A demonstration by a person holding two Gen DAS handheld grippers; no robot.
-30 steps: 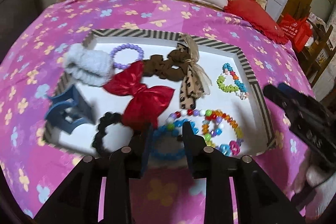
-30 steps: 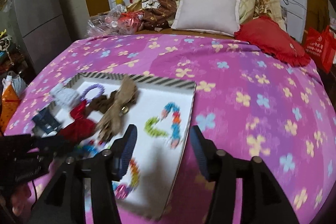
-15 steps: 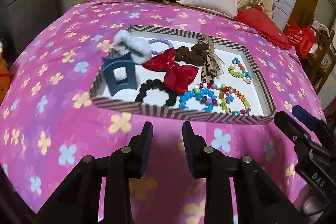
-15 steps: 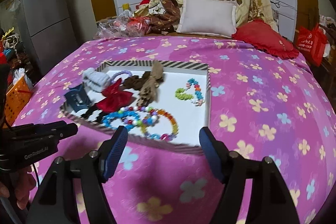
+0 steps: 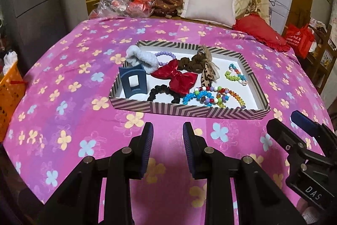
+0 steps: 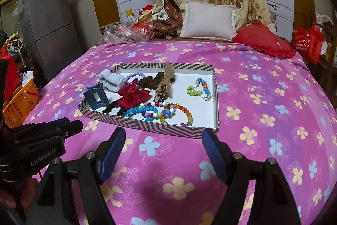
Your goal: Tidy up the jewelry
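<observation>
My left tool [image 5: 168,130] hangs narrow and empty, my right tool [image 6: 164,138] is opening wide with nothing between its pads; I judge both sit short of the tray [image 5: 189,112] to keep it all in view. At twelve o'clock on the bed [image 5: 63,98], bead bracelets [image 5: 210,96] lie nearest, red bow [image 5: 179,77] mid-tray, purple bracelet [image 5: 165,55] farthest.
</observation>
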